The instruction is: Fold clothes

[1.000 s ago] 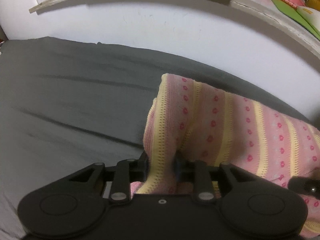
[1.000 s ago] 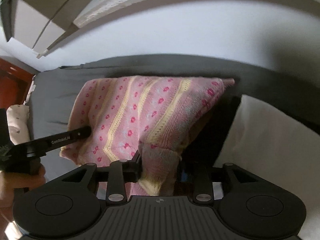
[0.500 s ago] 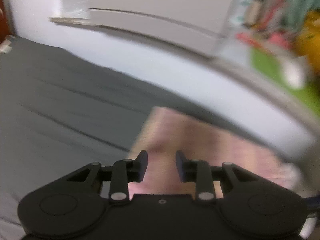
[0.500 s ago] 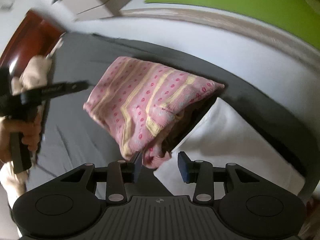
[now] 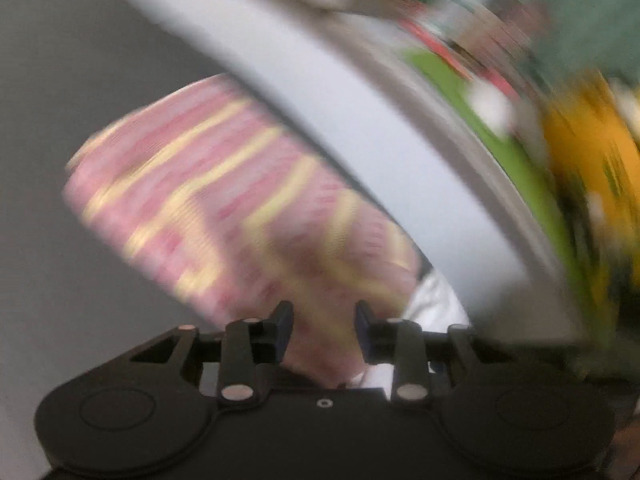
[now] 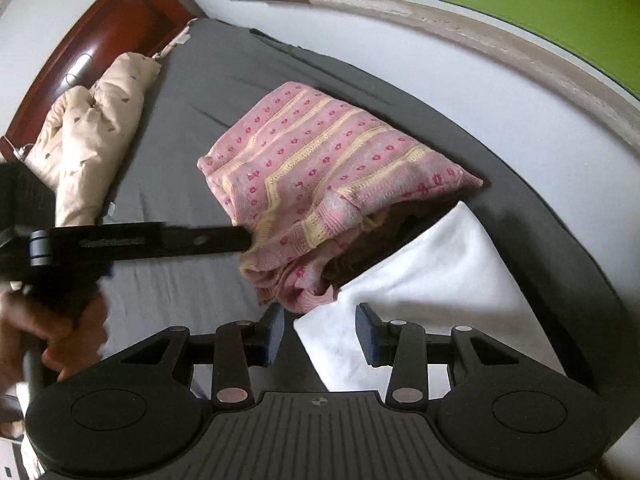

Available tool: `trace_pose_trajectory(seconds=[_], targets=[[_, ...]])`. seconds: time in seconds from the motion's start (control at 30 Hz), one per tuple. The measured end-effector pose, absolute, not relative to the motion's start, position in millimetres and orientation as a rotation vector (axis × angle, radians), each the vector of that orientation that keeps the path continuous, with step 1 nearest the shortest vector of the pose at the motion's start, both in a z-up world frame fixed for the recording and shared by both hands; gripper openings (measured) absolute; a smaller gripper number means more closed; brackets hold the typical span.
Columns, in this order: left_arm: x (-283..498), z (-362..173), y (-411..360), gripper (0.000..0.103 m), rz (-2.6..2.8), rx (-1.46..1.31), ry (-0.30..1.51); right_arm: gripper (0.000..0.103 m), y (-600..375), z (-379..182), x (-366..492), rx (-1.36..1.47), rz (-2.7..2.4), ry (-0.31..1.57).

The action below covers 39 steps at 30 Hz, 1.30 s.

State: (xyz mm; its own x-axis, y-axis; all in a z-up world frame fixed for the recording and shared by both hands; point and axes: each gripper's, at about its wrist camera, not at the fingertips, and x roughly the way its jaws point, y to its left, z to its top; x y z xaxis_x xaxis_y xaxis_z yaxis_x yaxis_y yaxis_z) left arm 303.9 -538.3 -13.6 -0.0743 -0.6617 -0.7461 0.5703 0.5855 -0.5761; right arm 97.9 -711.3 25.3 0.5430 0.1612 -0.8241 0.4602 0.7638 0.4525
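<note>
Lying folded on the grey bed sheet [image 6: 192,128], the pink knit [image 6: 320,176] with yellow stripes sits beside a white cloth [image 6: 432,288], its near corner draped over that cloth's edge. A padded beige garment [image 6: 92,132] lies well apart by the wooden headboard [image 6: 100,36].

The right gripper [image 6: 320,334] hovers above the white cloth's corner, jaws partly apart with nothing between the pads. The left gripper [image 5: 324,330] also shows jaws partly apart and opening; the pink knit appears behind the gap, not pinched, though the left wrist view is badly blurred. In the right wrist view the left gripper's black finger points at the knit's edge, gripped from below by a hand [image 6: 52,336].

A green mat [image 6: 540,12] covers the ledge beyond the bed.
</note>
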Motion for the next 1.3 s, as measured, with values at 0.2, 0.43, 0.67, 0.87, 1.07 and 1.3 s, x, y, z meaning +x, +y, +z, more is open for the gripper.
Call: trace_pose_trajectory(seconds=[0.2,0.43,0.67,0.87,1.07,1.3], targets=[[279,-43,-514,0.034,-0.82,-0.394,1.409,0.04,-714,22,97,0.754,-0.175,1.04],[258,-85,-516,0.038,-0.726,-0.66,1.44,0.04,-711,14,90,0.754,-0.15,1.097],[249,-99,-522,0.029,-0.661,-0.783,1.37,0.04,-714,6,83,0.787,-0.17,1.121],[246,-53,-542,0.019,-0.748,-0.379,1.194,0.04,-715,5,79,0.801,-0.176,1.12],[250,-37,-563,0.018,-0.832,-0.022,1.191,0.04,-714,4,74,0.807,-0.166,1.133],[247,-61,-547,0.022,-0.77,-0.17,1.248,0.04,-723,8,76,0.798,-0.155,1.126]])
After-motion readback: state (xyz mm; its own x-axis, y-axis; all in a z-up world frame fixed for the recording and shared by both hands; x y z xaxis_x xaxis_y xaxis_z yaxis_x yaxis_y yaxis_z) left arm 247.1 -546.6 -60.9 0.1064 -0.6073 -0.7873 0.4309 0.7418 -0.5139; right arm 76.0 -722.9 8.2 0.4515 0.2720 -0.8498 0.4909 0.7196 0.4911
